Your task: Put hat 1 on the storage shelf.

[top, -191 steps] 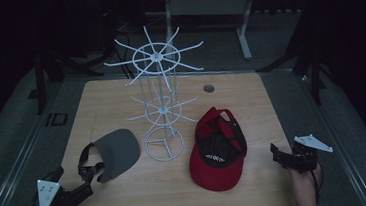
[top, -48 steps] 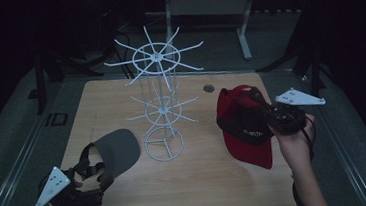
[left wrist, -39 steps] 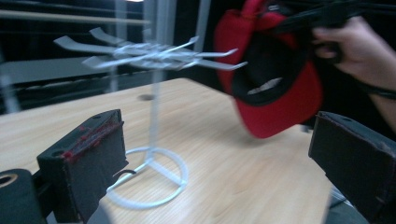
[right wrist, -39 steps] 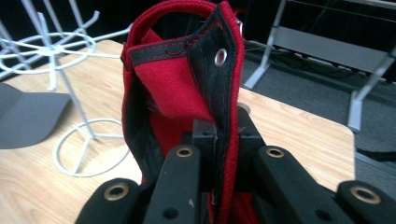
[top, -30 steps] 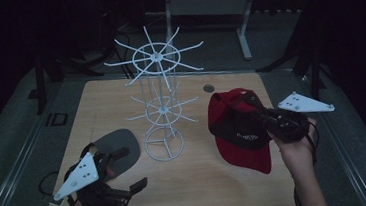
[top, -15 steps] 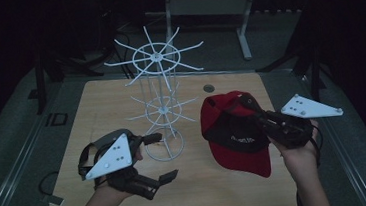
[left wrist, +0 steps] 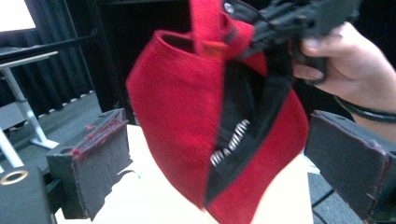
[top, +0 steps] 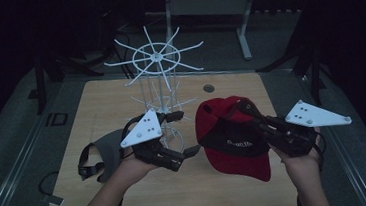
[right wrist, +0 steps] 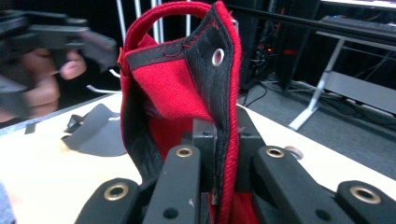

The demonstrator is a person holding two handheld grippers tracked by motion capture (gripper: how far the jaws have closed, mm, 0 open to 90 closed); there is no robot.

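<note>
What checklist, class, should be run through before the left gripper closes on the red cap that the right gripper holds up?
1. Right gripper shut on the red cap: ok, its jaws pinch the cap's edge in the right gripper view.
2. Cap lifted off the table: ok.
3. Left gripper open: ok, its pads stand wide apart.
4. Cap between the left jaws: cannot tell; the left gripper view frames it between them, the high view shows it beside them.
5. White wire rack apart from both grippers: cannot tell, the left one sits close in front of its base.
6. Grey visor out of the way: ok, flat on the table.
</note>
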